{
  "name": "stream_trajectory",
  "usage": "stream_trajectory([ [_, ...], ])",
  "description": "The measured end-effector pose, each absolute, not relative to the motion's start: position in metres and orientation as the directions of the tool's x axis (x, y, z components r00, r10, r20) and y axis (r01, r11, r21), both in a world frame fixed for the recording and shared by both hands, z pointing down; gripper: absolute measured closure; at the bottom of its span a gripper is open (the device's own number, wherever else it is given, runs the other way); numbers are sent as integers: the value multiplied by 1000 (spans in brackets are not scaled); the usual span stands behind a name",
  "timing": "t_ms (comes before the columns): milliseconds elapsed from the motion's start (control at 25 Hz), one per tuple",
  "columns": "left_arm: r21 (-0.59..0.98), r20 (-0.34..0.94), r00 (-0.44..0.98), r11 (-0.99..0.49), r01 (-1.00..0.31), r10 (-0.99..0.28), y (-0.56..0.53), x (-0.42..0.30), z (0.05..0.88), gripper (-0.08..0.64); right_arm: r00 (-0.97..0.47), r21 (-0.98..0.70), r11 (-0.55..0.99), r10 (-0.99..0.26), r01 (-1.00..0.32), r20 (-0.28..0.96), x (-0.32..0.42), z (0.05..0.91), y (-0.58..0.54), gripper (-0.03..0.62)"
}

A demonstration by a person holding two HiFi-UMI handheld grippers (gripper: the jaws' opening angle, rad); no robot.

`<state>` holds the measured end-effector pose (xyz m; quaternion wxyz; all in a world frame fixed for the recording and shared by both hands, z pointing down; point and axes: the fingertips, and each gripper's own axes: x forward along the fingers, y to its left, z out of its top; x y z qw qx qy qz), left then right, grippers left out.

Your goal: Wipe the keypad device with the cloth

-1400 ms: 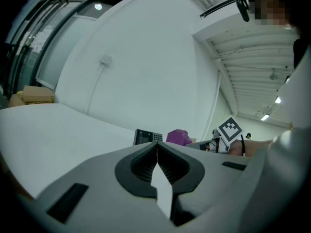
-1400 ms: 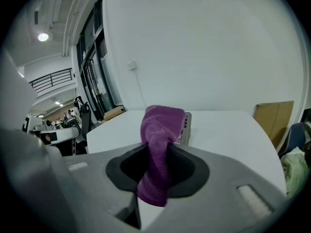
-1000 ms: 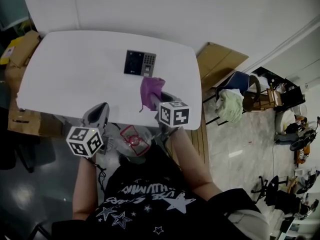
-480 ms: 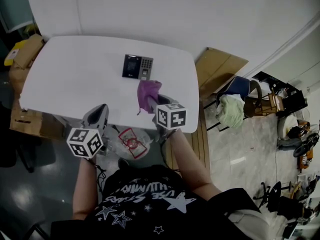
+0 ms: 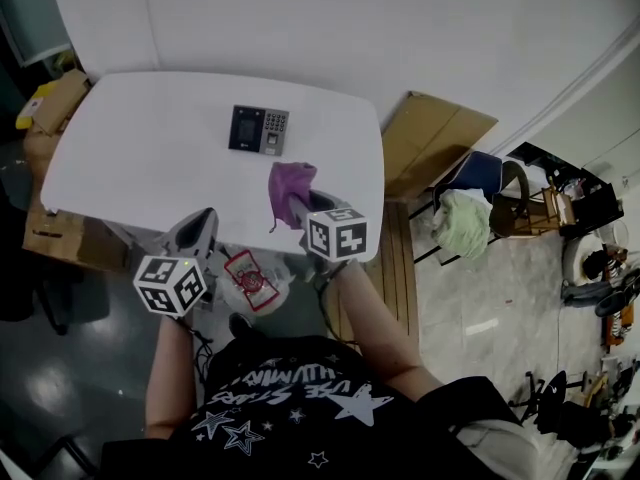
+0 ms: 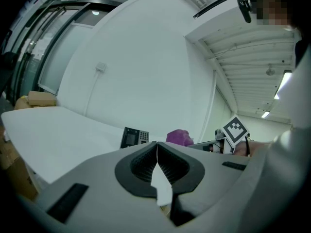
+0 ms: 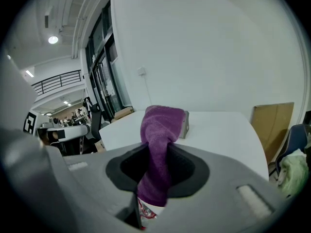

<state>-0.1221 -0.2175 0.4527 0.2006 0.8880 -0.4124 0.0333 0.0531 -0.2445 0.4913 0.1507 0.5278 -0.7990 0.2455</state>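
The dark keypad device lies flat on the white table, toward its far middle; it also shows as the keypad device and, mostly hidden behind the cloth, the keypad device. My right gripper is shut on a purple cloth, held over the table's near edge, short of the device. The purple cloth stands up between the jaws. My left gripper is shut with nothing in it, at the near table edge, left of the right one.
Cardboard boxes stand at the table's left end. A flat cardboard sheet leans right of the table, with chairs and a pale green cloth heap beyond. A red-and-white packet lies on the floor below the near edge.
The view has shifted so the table and keypad device sit further left. The right gripper with the cloth has edged slightly left; the left gripper has stayed put.
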Motion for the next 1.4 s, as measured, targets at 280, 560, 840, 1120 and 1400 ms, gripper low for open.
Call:
stream_trajectory([
  [280,306,222,641,-571,-761,-735,-187,-89,448,551,-433,-248,355,-762,-901,481,79,490,-220,494],
  [560,298,220,604,-536,-789,-766,-155,-66,443,551,-478,-257,404,-747,-878,462,98,484,-196,494],
  [840,303,222,576,-505,-808,-787,-116,-47,444,551,-512,-261,441,-727,-859,458,113,483,-163,494],
  [1120,298,220,568,-500,-813,-793,-80,-24,442,551,-509,-259,438,-730,-860,455,139,484,-125,494],
  [1400,290,221,559,-494,-820,-799,-45,-13,440,551,-524,-247,464,-720,-851,455,151,480,-90,494],
])
